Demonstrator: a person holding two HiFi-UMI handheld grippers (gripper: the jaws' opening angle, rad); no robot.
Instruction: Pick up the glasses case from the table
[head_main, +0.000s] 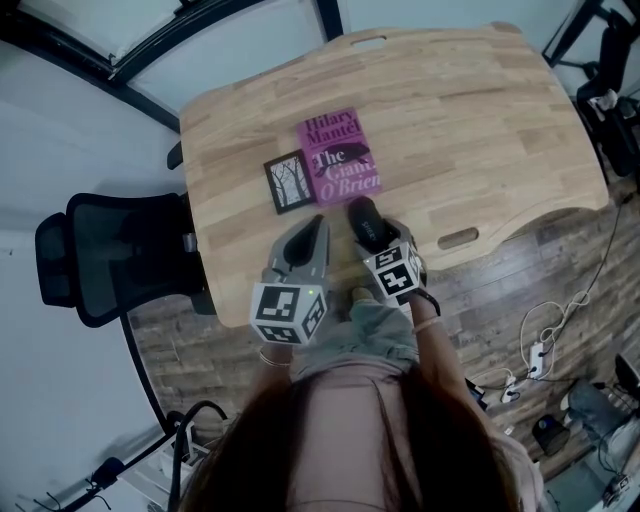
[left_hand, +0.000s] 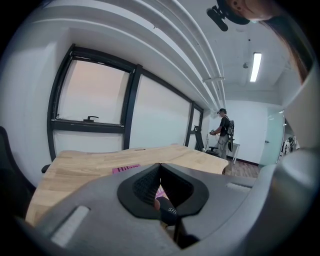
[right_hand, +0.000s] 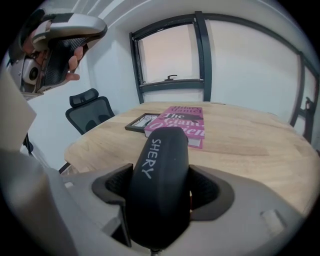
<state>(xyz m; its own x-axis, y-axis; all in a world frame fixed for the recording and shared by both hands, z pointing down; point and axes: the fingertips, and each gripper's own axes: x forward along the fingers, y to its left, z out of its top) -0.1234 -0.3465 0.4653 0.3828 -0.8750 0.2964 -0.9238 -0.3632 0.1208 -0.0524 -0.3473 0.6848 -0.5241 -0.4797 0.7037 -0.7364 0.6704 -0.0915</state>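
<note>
The glasses case (right_hand: 161, 180) is a black oblong with white lettering on its lid. My right gripper (right_hand: 162, 187) is shut on it, one pad against each long side, and it points out over the near edge of the wooden table (head_main: 480, 120). In the head view the glasses case (head_main: 364, 222) sticks forward from the right gripper (head_main: 368, 232). The left gripper (head_main: 318, 222) hangs beside it to the left; its jaws meet at the tips with nothing between them. Past the left gripper (left_hand: 160, 166), one end of the glasses case (left_hand: 168, 212) shows.
A purple book (head_main: 338, 152) lies on the table with a small dark-framed picture (head_main: 288, 182) at its left. A black office chair (head_main: 110, 255) stands left of the table. Cables and a power strip (head_main: 535, 360) lie on the floor at right. A person (left_hand: 223, 131) stands far off.
</note>
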